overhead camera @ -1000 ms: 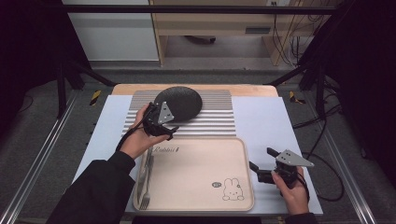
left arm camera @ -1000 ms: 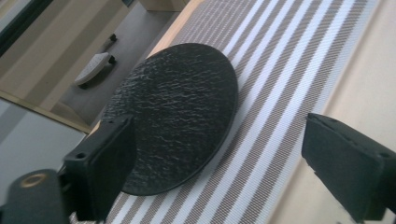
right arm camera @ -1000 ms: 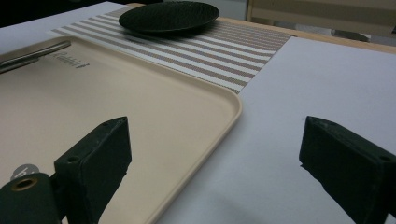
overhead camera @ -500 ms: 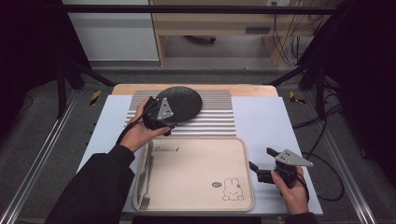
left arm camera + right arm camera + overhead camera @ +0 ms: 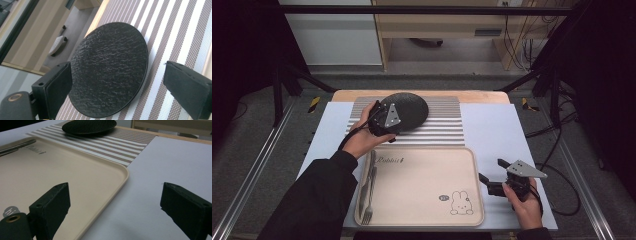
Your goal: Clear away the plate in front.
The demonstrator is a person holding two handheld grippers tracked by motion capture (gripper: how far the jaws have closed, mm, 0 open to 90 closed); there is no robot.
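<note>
plate [image 5: 404, 111]: black, round, on striped mat [image 5: 439, 126], 12 o'clock of tray [image 5: 419, 185]
left gripper [image 5: 384, 126]: jaws spread wide, straddling plate's near edge, not pinching
right gripper [image 5: 492, 176]: jaws spread, empty, over white table [image 5: 492, 127], 3 o'clock of tray
fork [image 5: 369, 192]: on tray, 9 o'clock edge
</note>
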